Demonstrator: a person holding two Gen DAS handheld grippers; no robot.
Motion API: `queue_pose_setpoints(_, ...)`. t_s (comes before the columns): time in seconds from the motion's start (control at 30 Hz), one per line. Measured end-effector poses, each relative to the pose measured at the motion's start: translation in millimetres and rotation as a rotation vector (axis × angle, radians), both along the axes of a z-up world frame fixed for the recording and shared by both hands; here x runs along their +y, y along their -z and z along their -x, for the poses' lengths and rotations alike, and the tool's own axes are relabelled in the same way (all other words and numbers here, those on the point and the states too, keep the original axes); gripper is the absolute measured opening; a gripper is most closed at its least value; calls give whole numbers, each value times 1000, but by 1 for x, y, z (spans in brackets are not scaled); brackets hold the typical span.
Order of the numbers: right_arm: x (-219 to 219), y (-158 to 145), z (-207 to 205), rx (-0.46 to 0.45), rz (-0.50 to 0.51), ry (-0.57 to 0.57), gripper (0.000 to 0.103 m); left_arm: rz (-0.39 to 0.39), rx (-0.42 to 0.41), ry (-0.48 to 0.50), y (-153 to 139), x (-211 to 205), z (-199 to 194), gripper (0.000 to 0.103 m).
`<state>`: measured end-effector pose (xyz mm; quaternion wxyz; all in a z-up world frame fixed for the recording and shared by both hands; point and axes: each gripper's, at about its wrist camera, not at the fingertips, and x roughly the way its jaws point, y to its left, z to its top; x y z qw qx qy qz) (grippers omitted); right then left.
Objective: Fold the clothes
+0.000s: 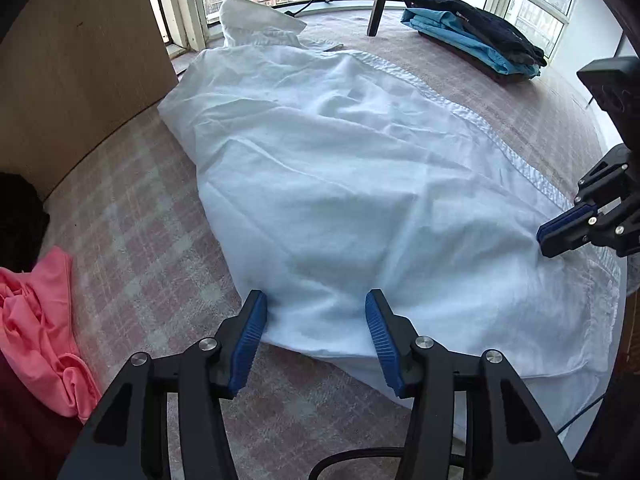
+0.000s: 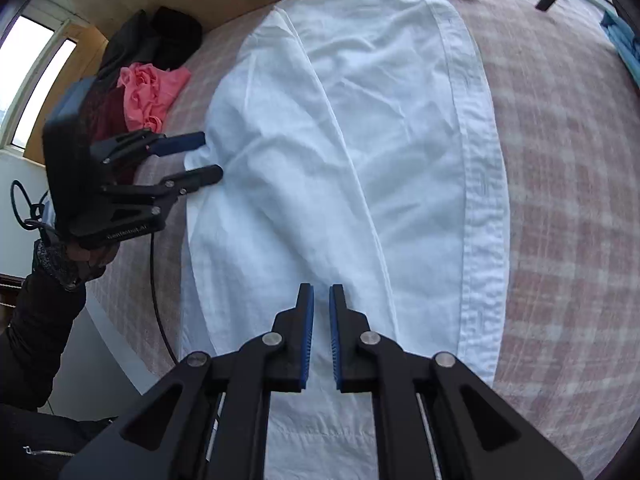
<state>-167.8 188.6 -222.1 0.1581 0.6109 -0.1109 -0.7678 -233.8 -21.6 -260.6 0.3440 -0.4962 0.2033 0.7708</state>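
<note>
Lying flat: crumpled white cotton shirt spread along the pink-and-white checked bed cover, collar toward the window
Left gripper: blue-padded fingers wide apart, straddling the shirt's near hem edge, clamping nothing
Right gripper: fingers nearly together with a narrow gap, over the white fabric; whether they touch it, I cannot tell
Beside: crumpled pink garment; folded blue and navy clothes stack

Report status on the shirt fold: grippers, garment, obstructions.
Left gripper open at white shirt hem. Right gripper nearly closed over the shirt, nothing gripped. Shirt flat on checked bed cover. Pink garment clear of it.
</note>
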Motion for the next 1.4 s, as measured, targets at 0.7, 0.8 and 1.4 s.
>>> queue_pose_setpoints(0.7,122,20,-171,39,-163,209,41,-97,-227,-350,-14,-26,-199,51)
queue_pose_setpoints(0.8,125,26,-175,37,-131,196,41,-64,-229,-389,-5,-17,-203,51)
queue_pose_setpoints(1.4,130,14,-170,41,72,180,43,44,-216,-410,2,14,-213,57)
